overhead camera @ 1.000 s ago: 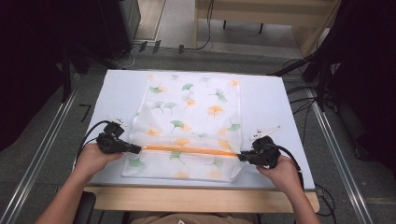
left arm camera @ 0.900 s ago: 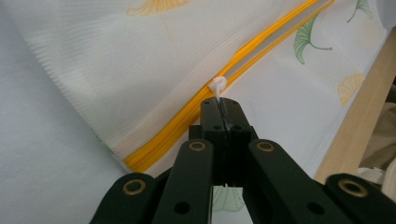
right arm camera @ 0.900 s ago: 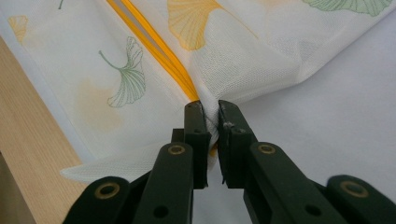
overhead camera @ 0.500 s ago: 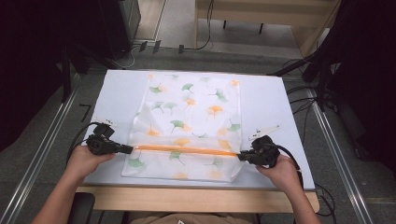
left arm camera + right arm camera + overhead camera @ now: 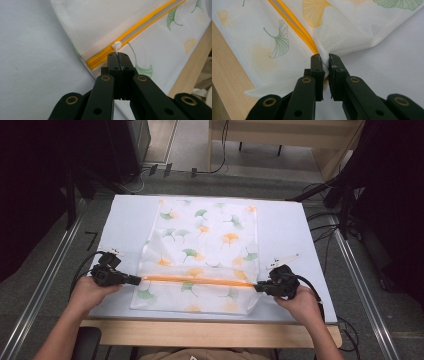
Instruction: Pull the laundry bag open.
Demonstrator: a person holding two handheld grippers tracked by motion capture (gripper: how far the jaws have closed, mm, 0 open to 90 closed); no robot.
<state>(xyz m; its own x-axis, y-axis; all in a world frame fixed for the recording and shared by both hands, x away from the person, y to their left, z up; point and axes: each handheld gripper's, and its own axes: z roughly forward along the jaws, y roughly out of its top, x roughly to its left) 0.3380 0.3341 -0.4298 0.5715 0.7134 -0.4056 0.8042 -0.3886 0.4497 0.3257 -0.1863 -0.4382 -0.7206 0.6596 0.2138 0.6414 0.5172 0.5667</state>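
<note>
Surface: pale blue-white tabletop (image 5: 290, 230) with a light wooden front edge (image 5: 210, 332).
Bag: white mesh zip bag printed with green and orange ginkgo leaves (image 5: 205, 245), lying flat at the table's middle.
Zipper: orange zipper (image 5: 200, 280) running across the bag near its front edge.
Left gripper (image 5: 119, 58): jaws pressed together on the small white zipper pull (image 5: 116, 46).
Right gripper (image 5: 325, 62): pinching bunched mesh at the zipper's other end.

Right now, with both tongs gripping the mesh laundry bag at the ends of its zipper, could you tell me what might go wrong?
1. The left tongs pinch only the small white zipper pull; it could slip out under a tug.
2. The right tongs clamp bunched mesh of the laundry bag at the orange zipper end; pulling may tear the fabric.
</note>
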